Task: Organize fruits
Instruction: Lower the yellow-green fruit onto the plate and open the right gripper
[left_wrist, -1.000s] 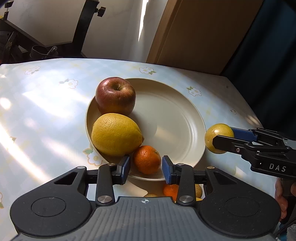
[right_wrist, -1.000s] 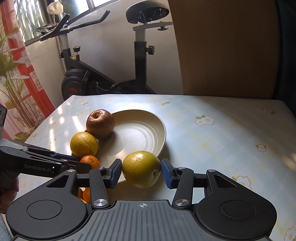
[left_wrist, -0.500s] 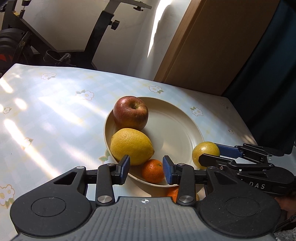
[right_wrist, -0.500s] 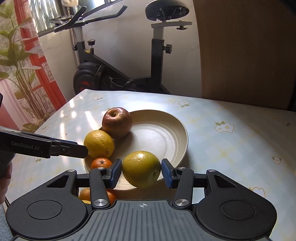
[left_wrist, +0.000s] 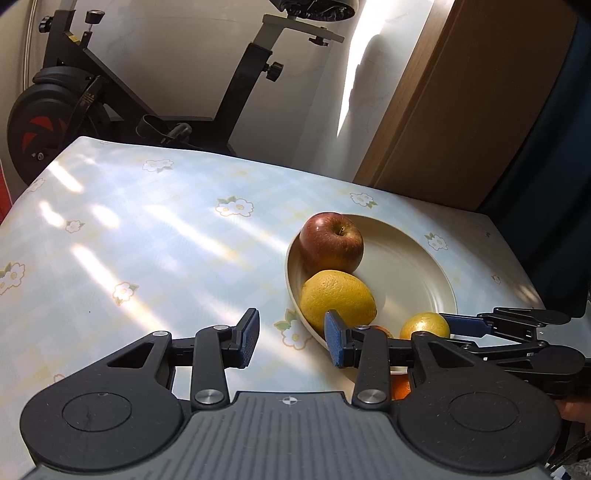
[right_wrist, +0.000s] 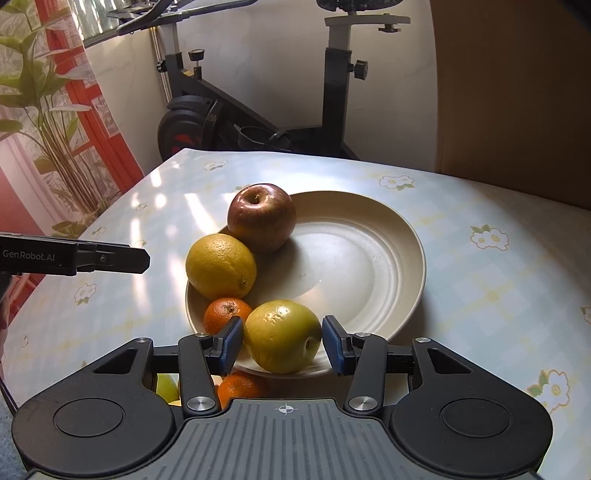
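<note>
Inspecting the right wrist view from left to right: your left gripper (right_wrist: 142, 260) hovers at mid left above the worktop (right_wrist: 480, 288); its fingers stand apart and empty in its own view. On the cream ridged plate (right_wrist: 369, 258), a dimpled lemon (right_wrist: 220, 266), a glossy red apple (right_wrist: 261, 218) and a small mandarin (right_wrist: 227, 314) are already placed. Your right gripper (right_wrist: 282, 341) has its fingers clamped on a smooth yellow-green fruit (right_wrist: 282, 336) over the near rim, not yet released. More fruit (right_wrist: 240, 387), low in the frame, appears unsorted.
</note>
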